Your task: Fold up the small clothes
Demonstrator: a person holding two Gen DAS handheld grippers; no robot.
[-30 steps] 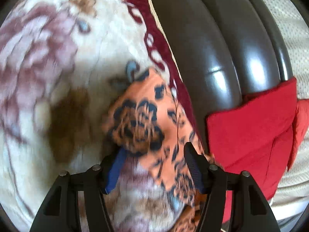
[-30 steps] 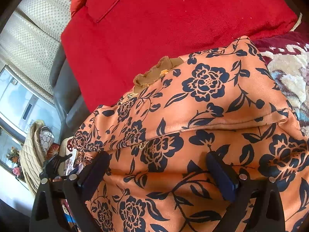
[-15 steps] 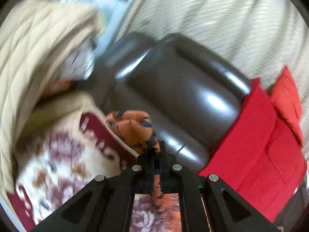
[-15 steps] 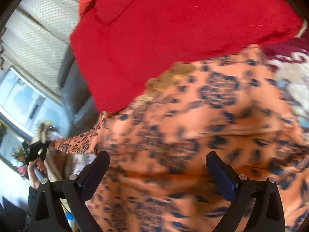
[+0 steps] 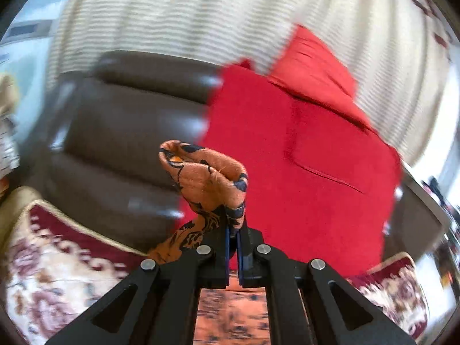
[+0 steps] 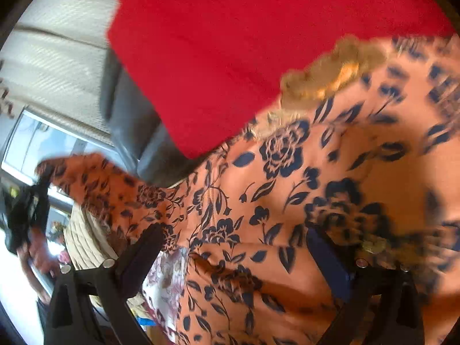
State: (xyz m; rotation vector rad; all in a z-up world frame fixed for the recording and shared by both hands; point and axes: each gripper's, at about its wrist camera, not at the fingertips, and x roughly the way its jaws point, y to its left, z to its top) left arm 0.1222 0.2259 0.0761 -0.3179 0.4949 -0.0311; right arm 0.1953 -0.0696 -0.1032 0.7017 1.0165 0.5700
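Observation:
The small garment is orange cloth [image 6: 287, 201] with dark blue flowers and a tan lace edge [image 6: 330, 77]. It fills the right wrist view. My right gripper [image 6: 234, 247] hovers over it, open, jaws wide apart and nothing pinched. In the left wrist view my left gripper [image 5: 233, 230] is shut on a bunched corner of the orange garment [image 5: 204, 172], held up in the air in front of the sofa back. From the right wrist view that lifted corner [image 6: 95, 178] stretches to the far left, where the left gripper [image 6: 31, 201] grips it.
A brown leather sofa back [image 5: 129, 120] and a red cloth [image 5: 287, 158] draped over it stand behind. A floral blanket [image 5: 57, 273] covers the seat. A cream curtain [image 5: 201, 14] hangs beyond, with a window [image 6: 43, 143] at left. A person's hand [image 6: 37, 256] holds the left gripper.
My left gripper closed on the garment's corner, rolled and rose high off the blanket, pulling the cloth up. My right gripper slid sideways over the garment, still open.

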